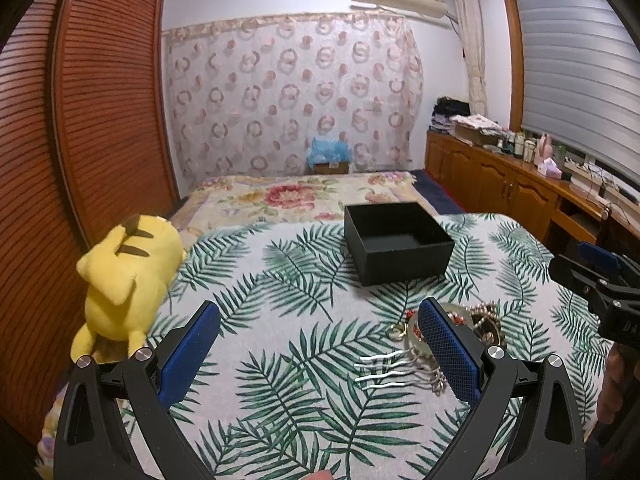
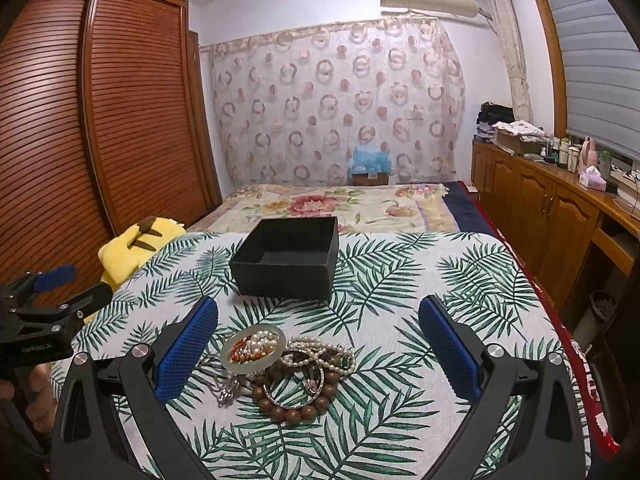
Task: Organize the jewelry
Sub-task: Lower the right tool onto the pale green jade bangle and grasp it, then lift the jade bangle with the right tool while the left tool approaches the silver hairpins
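Observation:
A pile of jewelry [image 2: 280, 364] lies on the leaf-print cloth [image 2: 400, 360]: a pale jade bangle [image 2: 224, 354], pearl strands [image 2: 320, 350], a brown wooden bead bracelet [image 2: 296, 410] and a silver bangle. An open empty black box [image 2: 288, 260] stands behind it. My right gripper [image 2: 318, 344] is open, jaws wide around the pile, above it. My left gripper [image 1: 320, 344] is open and empty, left of the pile [image 1: 452, 332], whose part hides behind its right finger. The box [image 1: 396, 244] shows ahead. White wavy hairpins [image 1: 380, 372] lie between the left fingers.
A yellow plush toy [image 1: 120, 280] lies at the cloth's left edge by the wooden wardrobe [image 1: 80, 120]. A floral blanket [image 2: 340, 204] covers the bed behind. Wooden cabinets [image 2: 540, 208] with clutter run along the right.

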The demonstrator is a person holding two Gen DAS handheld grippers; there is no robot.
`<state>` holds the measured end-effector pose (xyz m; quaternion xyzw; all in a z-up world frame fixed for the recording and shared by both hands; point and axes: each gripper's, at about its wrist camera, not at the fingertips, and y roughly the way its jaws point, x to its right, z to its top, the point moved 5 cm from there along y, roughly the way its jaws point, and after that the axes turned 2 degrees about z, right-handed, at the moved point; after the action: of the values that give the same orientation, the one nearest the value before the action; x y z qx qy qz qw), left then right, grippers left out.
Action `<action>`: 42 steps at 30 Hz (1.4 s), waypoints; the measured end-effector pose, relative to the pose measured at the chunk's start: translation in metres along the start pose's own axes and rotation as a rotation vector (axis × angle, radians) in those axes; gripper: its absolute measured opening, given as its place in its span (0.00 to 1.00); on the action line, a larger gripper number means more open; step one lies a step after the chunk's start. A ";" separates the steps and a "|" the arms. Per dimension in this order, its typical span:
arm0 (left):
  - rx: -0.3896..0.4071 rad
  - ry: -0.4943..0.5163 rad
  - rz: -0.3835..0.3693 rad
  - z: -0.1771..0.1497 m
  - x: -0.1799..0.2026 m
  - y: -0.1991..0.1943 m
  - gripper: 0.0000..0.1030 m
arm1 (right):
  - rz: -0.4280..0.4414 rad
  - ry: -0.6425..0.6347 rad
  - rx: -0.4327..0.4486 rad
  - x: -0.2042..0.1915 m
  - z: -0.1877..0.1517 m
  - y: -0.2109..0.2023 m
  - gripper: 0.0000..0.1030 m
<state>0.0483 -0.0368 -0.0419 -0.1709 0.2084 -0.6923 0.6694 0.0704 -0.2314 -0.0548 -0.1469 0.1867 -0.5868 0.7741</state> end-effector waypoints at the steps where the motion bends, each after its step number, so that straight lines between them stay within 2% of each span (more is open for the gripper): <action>1: -0.007 -0.001 -0.005 -0.002 -0.009 0.003 0.93 | 0.002 -0.003 -0.006 0.000 -0.001 0.002 0.98; 11: -0.088 0.008 -0.052 -0.028 -0.026 0.031 0.93 | 0.063 -0.069 -0.080 -0.009 -0.013 0.026 0.98; 21: -0.164 0.012 -0.085 -0.048 -0.035 0.051 0.93 | 0.201 -0.208 -0.281 -0.042 -0.040 0.077 0.83; 30: -0.209 0.006 -0.079 -0.063 -0.050 0.060 0.93 | 0.269 -0.295 -0.413 -0.067 -0.046 0.118 0.82; 33: -0.216 0.002 -0.081 -0.066 -0.053 0.061 0.93 | 0.258 -0.325 -0.439 -0.070 -0.049 0.125 0.81; 35: -0.218 0.001 -0.085 -0.067 -0.054 0.061 0.93 | 0.258 -0.330 -0.456 -0.071 -0.051 0.129 0.74; 37: -0.220 0.001 -0.090 -0.068 -0.053 0.061 0.93 | 0.262 -0.336 -0.461 -0.069 -0.052 0.130 0.72; 42: -0.226 0.004 -0.104 -0.070 -0.047 0.062 0.93 | 0.275 -0.316 -0.404 -0.061 -0.038 0.114 0.72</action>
<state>0.0677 0.0137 -0.1316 -0.2542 0.2772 -0.6987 0.6086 0.1356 -0.1426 -0.1327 -0.3611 0.1951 -0.3972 0.8208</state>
